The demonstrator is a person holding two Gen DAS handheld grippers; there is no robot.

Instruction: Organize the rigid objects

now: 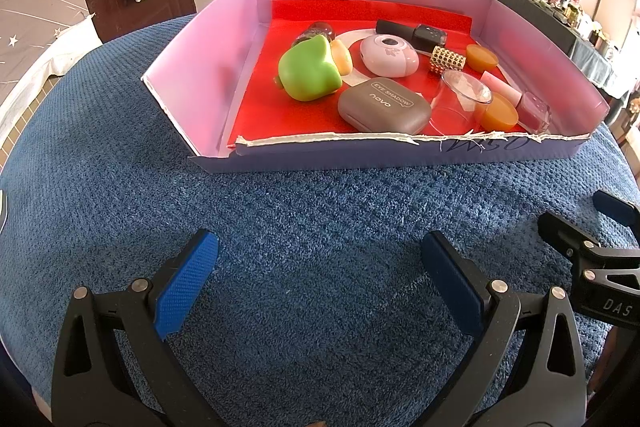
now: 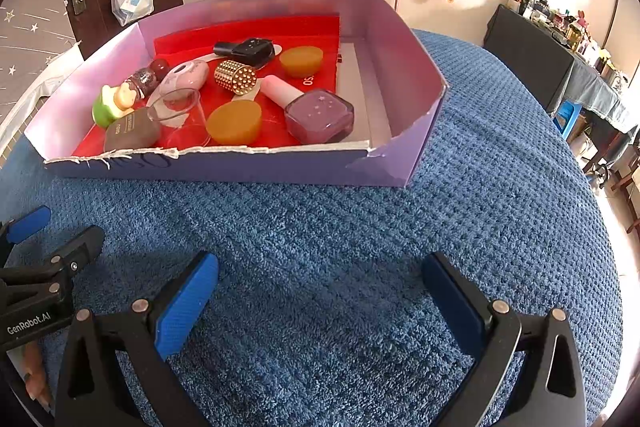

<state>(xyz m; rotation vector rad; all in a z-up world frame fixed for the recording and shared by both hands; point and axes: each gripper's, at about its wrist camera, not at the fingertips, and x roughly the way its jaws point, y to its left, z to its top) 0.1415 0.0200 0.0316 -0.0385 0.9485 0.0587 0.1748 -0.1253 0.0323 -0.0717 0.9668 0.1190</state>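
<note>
Left wrist view: our left gripper hovers low over the blue towel with its fingers spread wide and nothing between them. Straight ahead, well apart from the fingertips, sits the purple cardboard box, its torn front wall facing us. Inside, on a red liner, the grey eye-shadow case lies closest to the front wall, almost on this gripper's centre line, its long axis running left to right across our approach. The green toy sits just left of it; a clear cup, on its side, lies just right. At the far right edge we see part of our right gripper.

Right wrist view: our right gripper is likewise opened wide and empty above the towel, the box ahead and shifted left of centre. Nearest this side is the purple nail-polish bottle, lying down, its pink cap pointing away and to the left, so its long axis runs diagonally to these fingers. An orange puck lies just left of the bottle, a second one farther back beside the studded gold cylinder.

We judge the bottle falls to the right hand and the case to the left; either reach must clear the front wall first and come down from above.
</note>
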